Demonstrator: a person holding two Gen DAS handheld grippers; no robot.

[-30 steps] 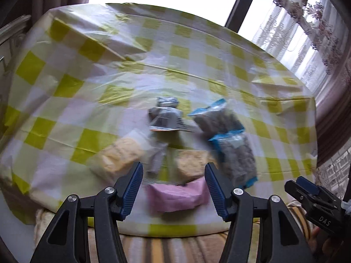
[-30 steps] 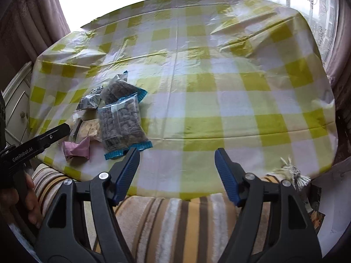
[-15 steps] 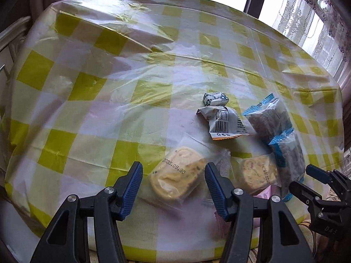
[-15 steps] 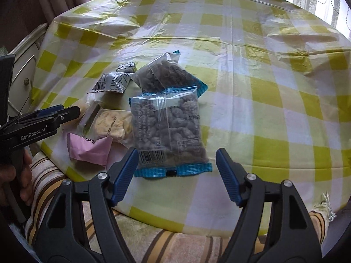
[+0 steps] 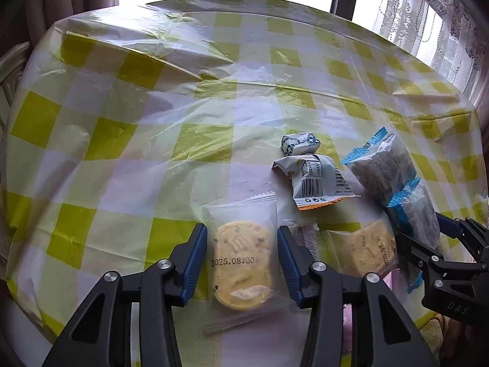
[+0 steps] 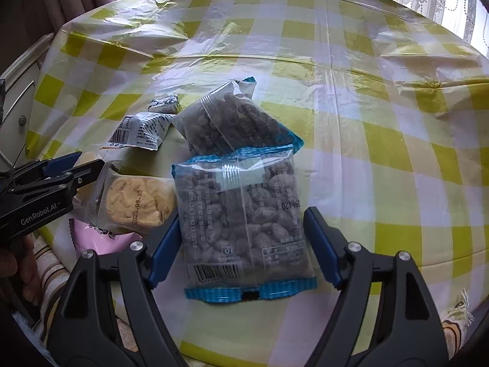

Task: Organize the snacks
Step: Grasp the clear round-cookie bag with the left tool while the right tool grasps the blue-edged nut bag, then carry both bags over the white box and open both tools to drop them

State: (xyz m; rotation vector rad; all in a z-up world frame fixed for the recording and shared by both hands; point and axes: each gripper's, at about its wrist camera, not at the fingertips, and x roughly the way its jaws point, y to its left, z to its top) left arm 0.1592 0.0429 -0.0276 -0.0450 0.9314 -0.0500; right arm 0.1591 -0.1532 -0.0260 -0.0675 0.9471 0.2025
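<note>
Your left gripper (image 5: 241,260) sits around the near cookie pack (image 5: 241,263). Its jaws have just been closing, and the cookie is between them, but you can see small gaps on both sides, so it does not pinch yet. Your right gripper (image 6: 241,244) is spread wide around the near nut bag (image 6: 244,226), and its jaws have just been opening a bit more. They look like they do not touch the bag, though the left pad is very close, so it is hard to be sure.

You seem to be at the grabbing step, one snack for each hand. Next you need to squeeze both until the packs are held, then lift them.

Other snacks crowd in: a second cookie pack (image 5: 366,250), a second nut bag (image 6: 232,122), a white wrapper with a barcode (image 5: 314,180), a small candy (image 5: 299,143) and a pink pack (image 6: 97,238). They all lie close to the near edge of the table (image 5: 122,140), so do not drag them toward you. The far and left parts of the checked cloth have lots of room for sorting.
</note>
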